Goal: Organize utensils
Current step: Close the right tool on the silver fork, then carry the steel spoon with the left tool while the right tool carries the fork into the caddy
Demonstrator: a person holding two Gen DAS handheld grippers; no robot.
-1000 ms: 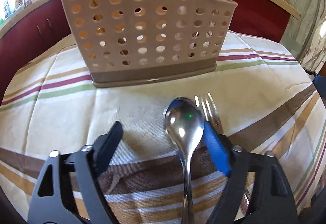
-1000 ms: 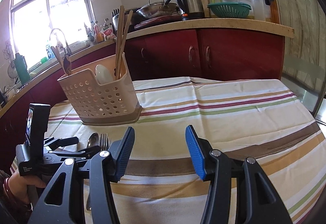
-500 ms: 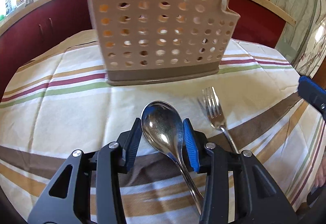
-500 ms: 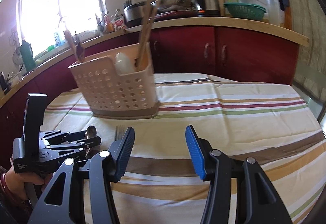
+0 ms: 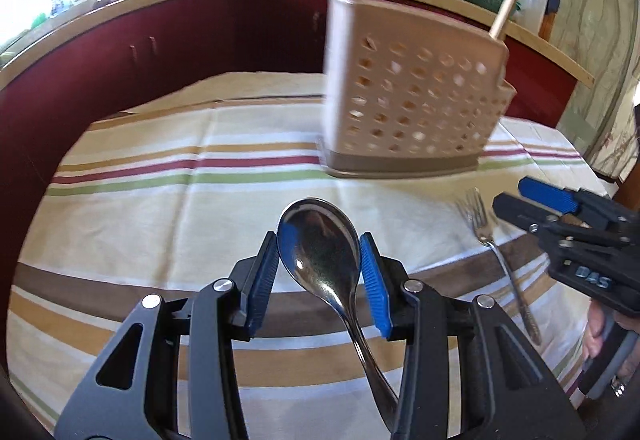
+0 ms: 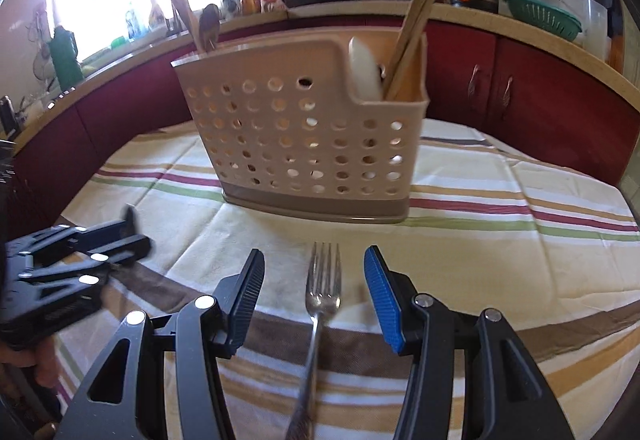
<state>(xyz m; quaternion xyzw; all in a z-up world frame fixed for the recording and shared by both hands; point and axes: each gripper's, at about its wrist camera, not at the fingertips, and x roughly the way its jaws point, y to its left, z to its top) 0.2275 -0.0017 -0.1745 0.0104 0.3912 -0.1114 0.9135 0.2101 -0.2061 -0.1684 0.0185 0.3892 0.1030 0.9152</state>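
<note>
Left gripper (image 5: 319, 272): pads closed against both edges of the spoon (image 5: 318, 244) bowl, handle trailing back between the arms, above the striped tablecloth (image 5: 160, 208). Right gripper (image 6: 314, 298): jaws parted, gripping nothing; the fork (image 6: 322, 292) lies on the cloth between its fingers, touching neither, tines pointing ahead toward the perforated utensil holder (image 6: 304, 144) beyond.

raised letters "das" on the right gripper (image 5: 560, 218).
</note>
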